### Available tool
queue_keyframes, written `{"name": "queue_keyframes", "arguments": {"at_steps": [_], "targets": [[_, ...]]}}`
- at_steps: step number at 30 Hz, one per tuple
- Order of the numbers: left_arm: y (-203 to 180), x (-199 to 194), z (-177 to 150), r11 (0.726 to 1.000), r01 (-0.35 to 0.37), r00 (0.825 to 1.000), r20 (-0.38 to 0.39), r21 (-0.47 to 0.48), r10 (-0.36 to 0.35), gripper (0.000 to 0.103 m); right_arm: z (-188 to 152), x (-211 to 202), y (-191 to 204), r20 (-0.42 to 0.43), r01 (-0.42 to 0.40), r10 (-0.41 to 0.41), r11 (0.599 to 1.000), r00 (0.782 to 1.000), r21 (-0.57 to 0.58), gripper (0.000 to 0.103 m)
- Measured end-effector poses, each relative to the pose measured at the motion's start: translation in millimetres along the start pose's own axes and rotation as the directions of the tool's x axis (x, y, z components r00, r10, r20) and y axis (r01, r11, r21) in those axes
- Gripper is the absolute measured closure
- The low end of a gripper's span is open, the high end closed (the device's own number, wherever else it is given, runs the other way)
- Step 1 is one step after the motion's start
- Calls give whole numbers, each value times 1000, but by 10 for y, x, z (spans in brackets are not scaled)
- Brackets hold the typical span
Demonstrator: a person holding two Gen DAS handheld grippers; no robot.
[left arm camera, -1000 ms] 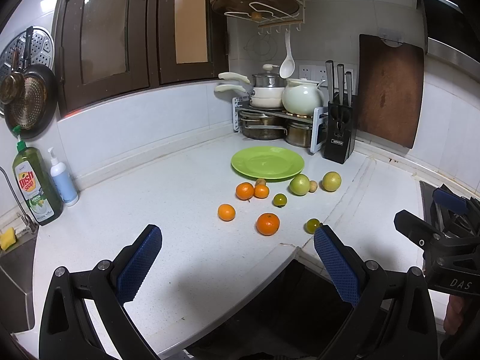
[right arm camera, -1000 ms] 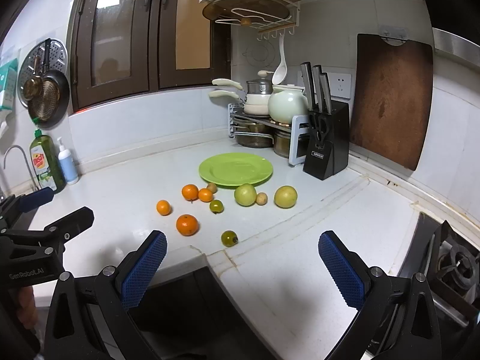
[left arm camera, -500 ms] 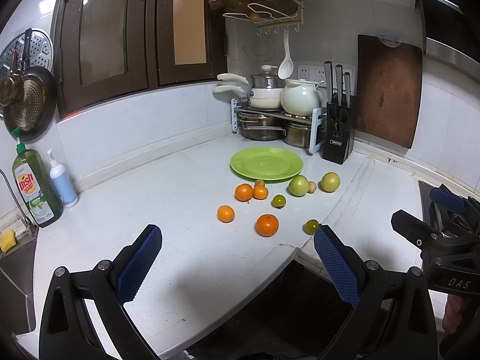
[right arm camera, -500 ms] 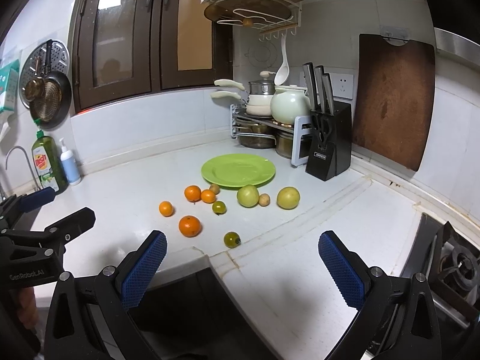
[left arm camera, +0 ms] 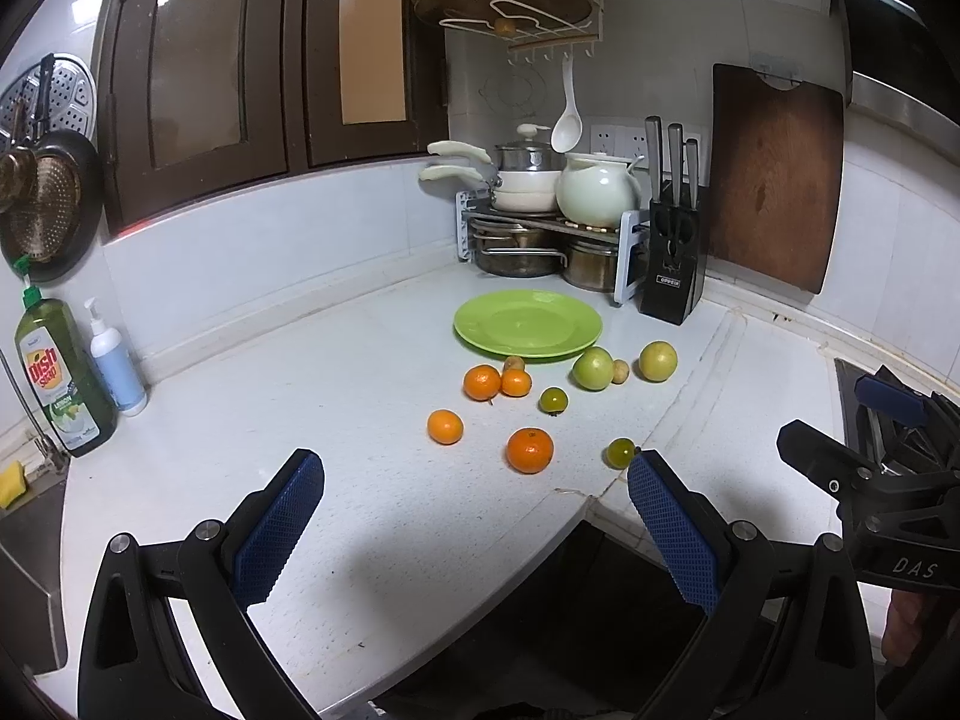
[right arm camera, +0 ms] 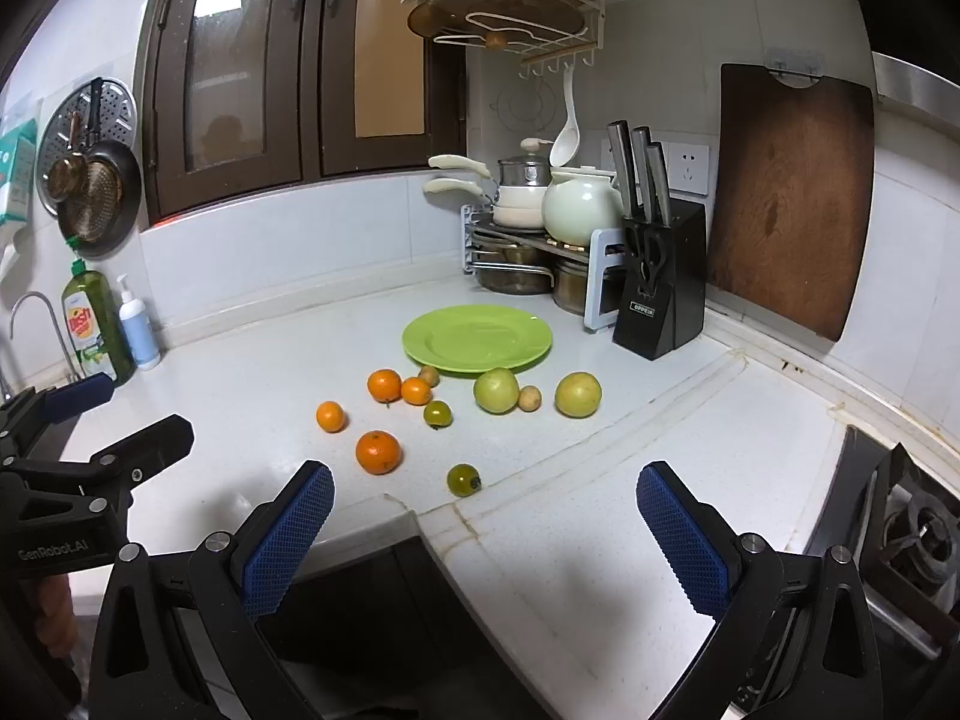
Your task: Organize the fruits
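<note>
Both cameras are creeping slightly closer to the fruit than a second ago; the fruit itself is sitting where it was. The left gripper [left arm camera: 474,516] is hanging wide open over the counter edge, holding nothing. The right gripper [right arm camera: 483,531] is likewise gaping wide and empty, near the counter's inner corner.

Fruit is lying loose on the white counter [left arm camera: 336,396] in front of the empty green plate [left arm camera: 528,324]. The nearest pieces are the big orange [left arm camera: 530,450] and the small green tomato [right arm camera: 463,479]; the small orange [left arm camera: 445,426] is sitting off to the left. Two more oranges [left arm camera: 482,382] are touching each other just beside the plate rim, and the pale green apple [right arm camera: 496,390] is almost touching that rim.

Judging the step: approach is in progress, no pick yet. Best bet is starting with the nearest fruit, coming down from above, straddling it at its widest part and closing gently, since round fruit is likely rolling if nudged sideways.

Materials: fruit skins are looking smooth, the oranges slightly dimpled, the tomato glossy. The plate is shiny, shallow and round. The counter is speckled, hard, with a cracked seam at the corner. The gripper pads [right arm camera: 288,540] are showing blue diamond-textured rubber, good for grip.
</note>
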State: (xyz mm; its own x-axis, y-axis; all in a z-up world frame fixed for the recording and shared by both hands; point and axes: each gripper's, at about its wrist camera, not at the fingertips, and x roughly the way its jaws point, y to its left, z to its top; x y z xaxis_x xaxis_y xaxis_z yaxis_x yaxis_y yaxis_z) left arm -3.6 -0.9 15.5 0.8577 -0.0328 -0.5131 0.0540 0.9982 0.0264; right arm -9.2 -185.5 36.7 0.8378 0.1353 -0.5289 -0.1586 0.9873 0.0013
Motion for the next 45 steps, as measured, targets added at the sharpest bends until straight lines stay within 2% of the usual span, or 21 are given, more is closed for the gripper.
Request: {"name": "queue_keyframes", "arguments": {"at_steps": [9,16,18,25,30,32,40,45], "targets": [[26,234,4,999,32,999,-33,15,-31,0,-3,228,-23,-97,0,-1,1000,995,-16,1],[0,567,29,995,71,995,-71,75,-66,1,-12,509,-14,-104,-4,2,1000,995,-23,1],[-6,659,34,992,83,994,-80,92,-76,4,-14,616,-23,-114,2,-5,1000,993,-25,2],[-5,1078,34,980,146,983,-134,134,-128,18,-51,1051,-47,-199,-14,13,1000,980,-1,15],[-21,1396,9,969,198,967,-195,151,-167,23,-104,1361,-58,-256,-29,29,1000,966,2,25],[-26,1530,-12,963,224,955,-230,149,-186,26,-119,1467,-54,-287,-50,57,998,956,31,29],[-65,1899,-75,938,321,907,-327,131,-265,34,-239,1865,-66,-384,-63,84,996,919,66,45],[-108,2094,-82,927,356,881,-372,115,-292,40,-274,1976,-36,-414,-83,128,989,901,126,51]]}}
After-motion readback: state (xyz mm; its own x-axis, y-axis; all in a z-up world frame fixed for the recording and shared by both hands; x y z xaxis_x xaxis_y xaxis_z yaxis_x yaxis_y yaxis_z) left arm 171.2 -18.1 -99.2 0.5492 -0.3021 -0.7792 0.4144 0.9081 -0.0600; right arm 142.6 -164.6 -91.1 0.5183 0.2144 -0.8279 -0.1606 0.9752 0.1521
